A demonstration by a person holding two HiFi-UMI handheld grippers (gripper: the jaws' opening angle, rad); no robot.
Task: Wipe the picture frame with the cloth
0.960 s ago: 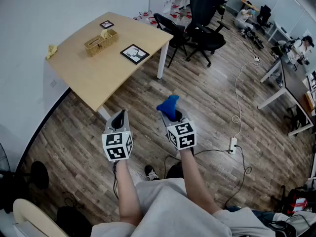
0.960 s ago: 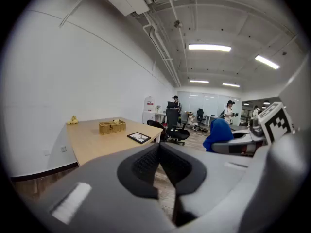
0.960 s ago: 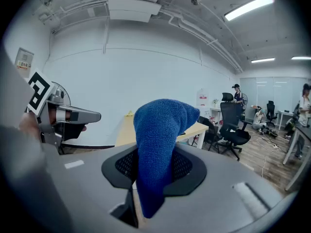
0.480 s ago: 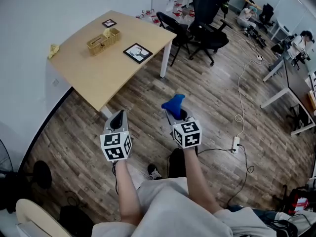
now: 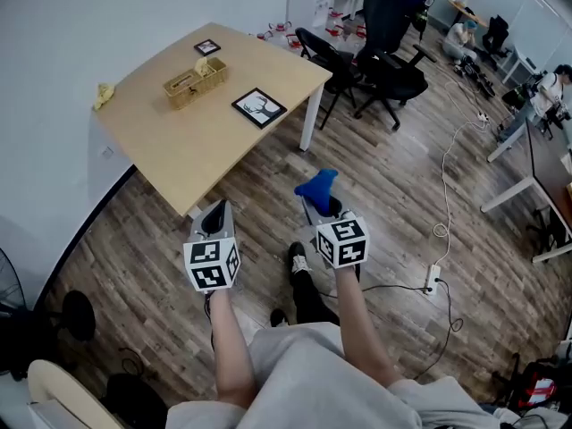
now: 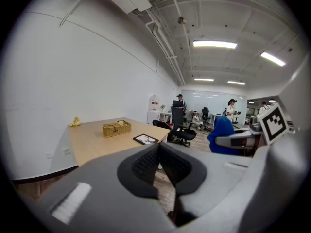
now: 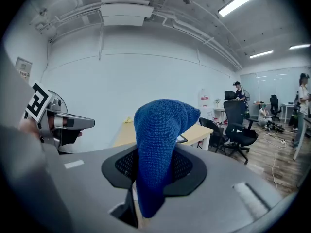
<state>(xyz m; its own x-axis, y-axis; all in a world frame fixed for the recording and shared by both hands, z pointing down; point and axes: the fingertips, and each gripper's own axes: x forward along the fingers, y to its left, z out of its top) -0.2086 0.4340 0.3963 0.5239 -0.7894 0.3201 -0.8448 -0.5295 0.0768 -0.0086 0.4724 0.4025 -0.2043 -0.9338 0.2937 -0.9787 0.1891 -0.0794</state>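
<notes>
A black picture frame point(image 5: 259, 107) with a white picture lies flat on the wooden table point(image 5: 179, 150), near its right edge; it shows small in the left gripper view as the picture frame point(image 6: 146, 139). My right gripper point(image 5: 323, 206) is shut on a blue cloth point(image 5: 316, 189), which sticks up from its jaws as the blue cloth point(image 7: 158, 140). My left gripper point(image 5: 214, 214) hangs beside it over the floor with its pads together and nothing between them point(image 6: 159, 161). Both grippers are well short of the table.
A wicker box point(image 5: 194, 80), a smaller dark frame point(image 5: 207, 47) and a yellow rag point(image 5: 105, 92) also sit on the table. Black office chairs point(image 5: 384, 61) stand past its far corner. A cable and power strip point(image 5: 435, 279) lie on the wood floor to the right.
The view has advanced toward the table, which now sits lower and nearer in the head view. A foot has stepped forward between the grippers. Both grippers keep their pose.
</notes>
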